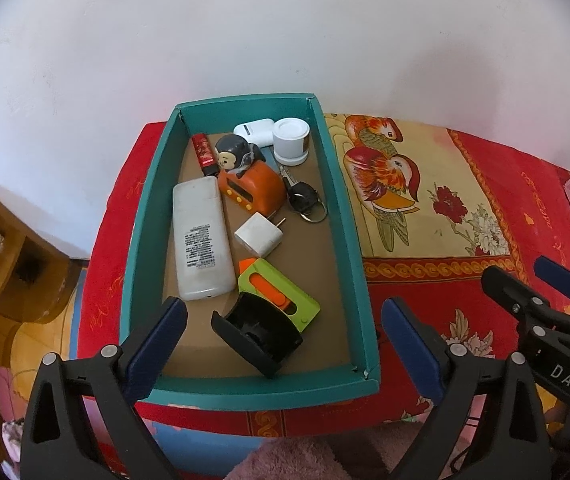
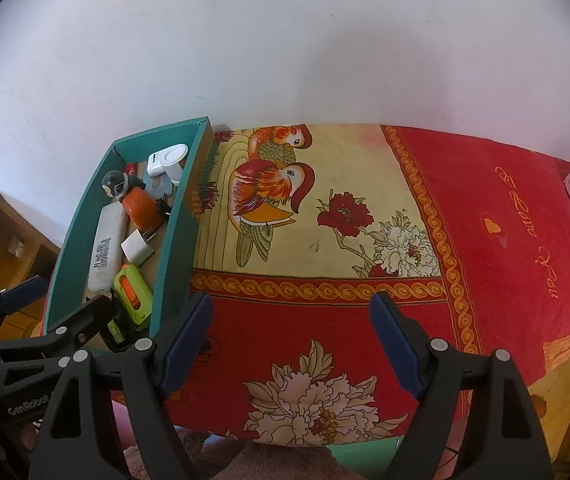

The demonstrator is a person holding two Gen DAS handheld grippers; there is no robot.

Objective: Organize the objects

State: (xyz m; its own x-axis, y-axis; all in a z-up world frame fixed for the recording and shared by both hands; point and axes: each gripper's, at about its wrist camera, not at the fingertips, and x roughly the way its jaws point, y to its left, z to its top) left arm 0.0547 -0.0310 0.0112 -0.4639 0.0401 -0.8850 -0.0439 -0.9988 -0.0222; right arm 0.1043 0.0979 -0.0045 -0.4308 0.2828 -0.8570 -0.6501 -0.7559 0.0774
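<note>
Box: teal box (image 1: 345, 216), left end of cloth (image 2: 365, 312), holds your remote (image 1: 201, 236), charger (image 1: 259, 236), keys (image 1: 303, 198).
Grippers: left gripper (image 1: 285, 336), right gripper (image 2: 291, 344) both spread, empty.
Progress: seemingly complete; cloth bare.

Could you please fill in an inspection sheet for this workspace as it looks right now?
Surface: red floral cloth with two mandarin ducks covering the table.
Job's things: teal box holds white remote, orange toy clock, white charger plug, car key, red lighter, earbud case, white jar, green utility knife, black clip holder.
Clutter: nothing seen on the cloth outside the box.
Grippers: left claw open and empty above the box's near end; right claw open and empty over the cloth.
Cables: nothing seen.
Surroundings: white wall, wooden shelf on the left.
</note>
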